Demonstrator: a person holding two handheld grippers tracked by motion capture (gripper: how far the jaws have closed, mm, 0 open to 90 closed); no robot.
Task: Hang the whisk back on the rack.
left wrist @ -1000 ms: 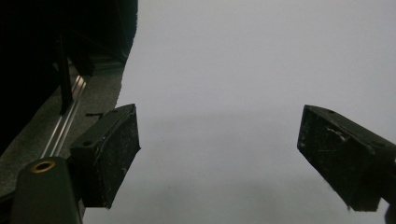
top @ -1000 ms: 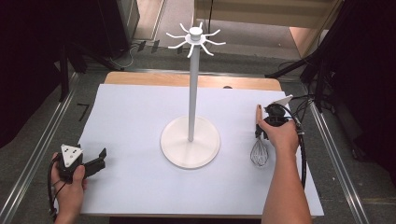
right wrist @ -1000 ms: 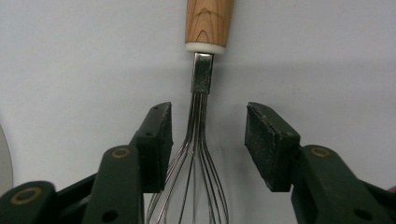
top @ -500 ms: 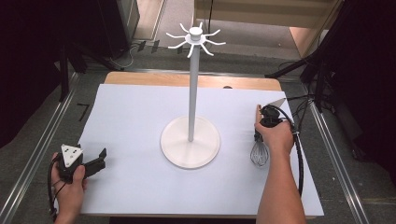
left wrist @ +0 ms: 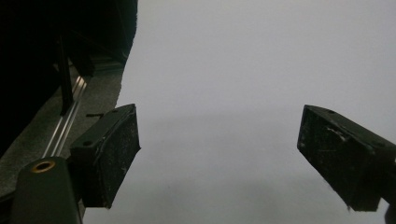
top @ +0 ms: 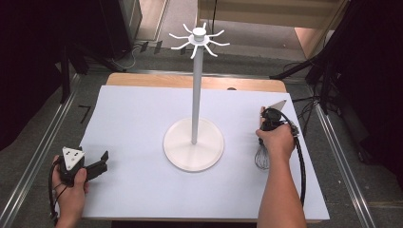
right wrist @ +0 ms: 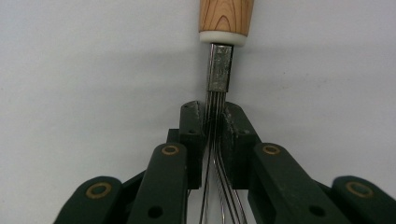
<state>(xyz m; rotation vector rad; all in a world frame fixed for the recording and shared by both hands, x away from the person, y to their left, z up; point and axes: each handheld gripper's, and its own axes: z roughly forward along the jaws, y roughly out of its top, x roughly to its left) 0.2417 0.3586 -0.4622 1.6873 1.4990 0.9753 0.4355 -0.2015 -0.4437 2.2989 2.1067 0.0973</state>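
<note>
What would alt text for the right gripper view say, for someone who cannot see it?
Two black jaws of the right gripper pinch the thin metal wires of a whisk, just below its metal collar. Its wooden handle points away over the white table cover.

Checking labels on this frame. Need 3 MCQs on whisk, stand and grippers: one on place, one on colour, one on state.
1. Where does the whisk lie?
A. right of the stand
B. left of the stand
C. hung on the stand's top

2. What colour is the whisk handle?
A. black
B. light wood
C. red

3. How does the right gripper stand?
A. wide open over bare table
B. shut on the whisk's wires
C. shut on the stand's pole

Key: A, high view shows it beside the base by the right hand; B, wood grain in the right gripper view; B, pads press the wire bundle below the handle.
</note>
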